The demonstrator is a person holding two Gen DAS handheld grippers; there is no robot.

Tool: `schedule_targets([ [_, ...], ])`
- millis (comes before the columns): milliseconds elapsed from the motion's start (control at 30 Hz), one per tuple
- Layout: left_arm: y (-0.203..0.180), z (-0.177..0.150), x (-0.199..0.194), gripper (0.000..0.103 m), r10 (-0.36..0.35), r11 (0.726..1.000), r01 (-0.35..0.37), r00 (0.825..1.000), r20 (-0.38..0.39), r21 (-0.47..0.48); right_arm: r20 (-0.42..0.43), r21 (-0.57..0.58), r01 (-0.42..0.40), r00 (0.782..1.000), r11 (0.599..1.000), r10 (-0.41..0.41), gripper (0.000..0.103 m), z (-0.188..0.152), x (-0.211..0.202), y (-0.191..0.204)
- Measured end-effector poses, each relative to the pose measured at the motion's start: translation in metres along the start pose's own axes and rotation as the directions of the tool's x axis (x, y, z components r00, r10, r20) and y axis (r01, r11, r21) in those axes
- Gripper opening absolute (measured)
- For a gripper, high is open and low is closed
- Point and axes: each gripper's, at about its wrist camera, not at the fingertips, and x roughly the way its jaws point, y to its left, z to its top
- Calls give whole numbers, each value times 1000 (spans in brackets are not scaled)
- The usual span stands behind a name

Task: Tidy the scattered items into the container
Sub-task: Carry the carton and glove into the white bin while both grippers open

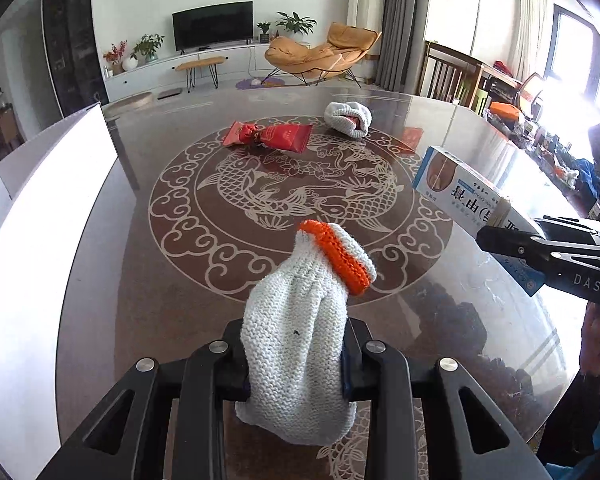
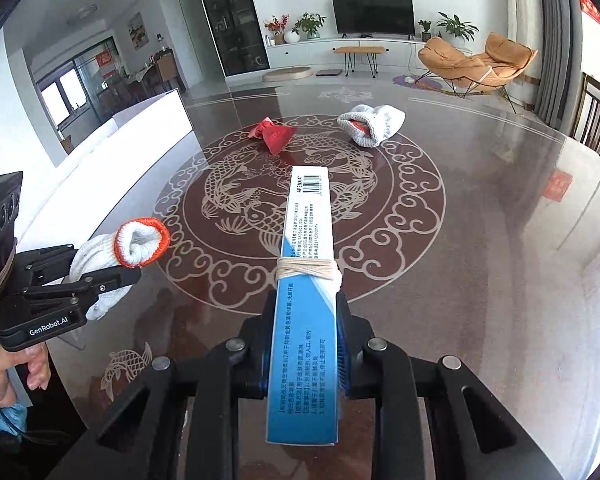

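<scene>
On the left sits a white bin [image 1: 40, 208], beside the table [image 1: 480, 320]. Far across the table lie a red pouch [image 1: 270, 136] and a rolled glove [image 1: 348, 118]. The right gripper [image 2: 304, 356] squeezes a blue box [image 2: 306, 300]. The left gripper [image 1: 296, 368] pinches a white glove [image 1: 300, 320] with an orange cuff.
</scene>
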Motion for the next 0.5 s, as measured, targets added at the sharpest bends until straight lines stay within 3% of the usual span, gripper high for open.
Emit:
schedule_targets([
  [200, -3, 3, -17, 30, 60, 998, -61, 998, 29, 25, 2, -3, -48, 999, 999, 48, 25, 2, -6, 27],
  [500, 12, -8, -17, 30, 43, 999, -43, 999, 16, -21, -50, -35, -75, 996, 997, 74, 25, -5, 3, 58],
])
